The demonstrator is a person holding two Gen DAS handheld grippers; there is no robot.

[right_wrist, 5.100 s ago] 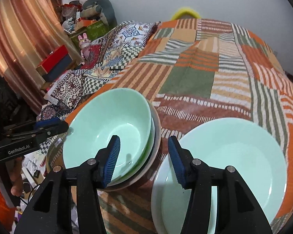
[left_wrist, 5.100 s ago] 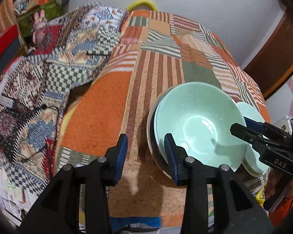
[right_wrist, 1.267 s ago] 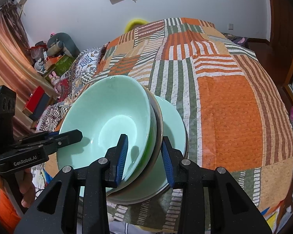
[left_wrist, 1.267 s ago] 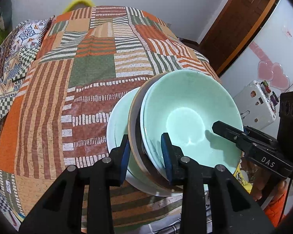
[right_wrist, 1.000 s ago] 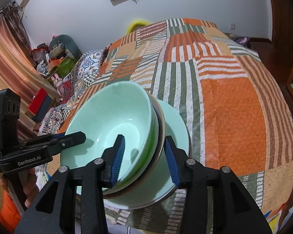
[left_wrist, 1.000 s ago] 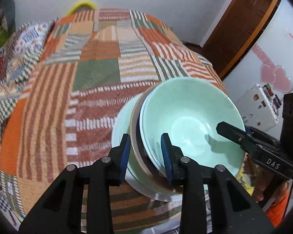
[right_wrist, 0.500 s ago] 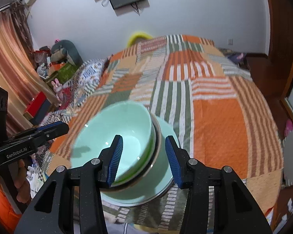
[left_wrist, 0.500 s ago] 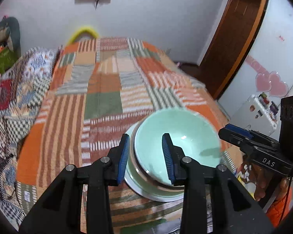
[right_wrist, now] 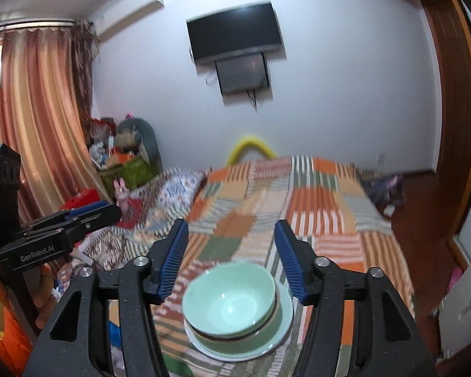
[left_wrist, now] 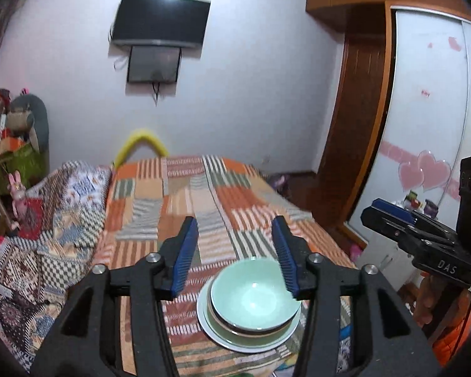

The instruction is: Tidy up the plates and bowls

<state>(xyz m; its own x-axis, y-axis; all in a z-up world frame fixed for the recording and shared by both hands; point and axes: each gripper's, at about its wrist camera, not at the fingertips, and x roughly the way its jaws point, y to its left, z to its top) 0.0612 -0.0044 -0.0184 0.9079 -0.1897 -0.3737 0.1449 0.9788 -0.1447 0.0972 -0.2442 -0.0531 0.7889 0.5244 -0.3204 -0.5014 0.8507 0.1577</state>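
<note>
And there's the stack: a pale green bowl [left_wrist: 255, 293] nested in a darker-rimmed bowl [right_wrist: 235, 334], both sitting on a pale green plate [left_wrist: 218, 330], near the front edge of the bed on its patchwork quilt [left_wrist: 185, 207]. That looks like glazed ceramic, so I'd call it stiff, slick, fairly heavy as a stack and ready to chip. It rests on soft bedding too, so the pile may rock if nudged. The safest hold would be pinching a rim, one finger inside and one outside, or taking the plate's edge from both sides to carry everything together. The left gripper [left_wrist: 235, 253] hangs above the stack, jaws spread wide, nothing in them. The right gripper [right_wrist: 230, 256] hovers likewise, wide and empty, well clear of the crockery. On the far wall, a mounted television [left_wrist: 160, 23] looks on.
</note>
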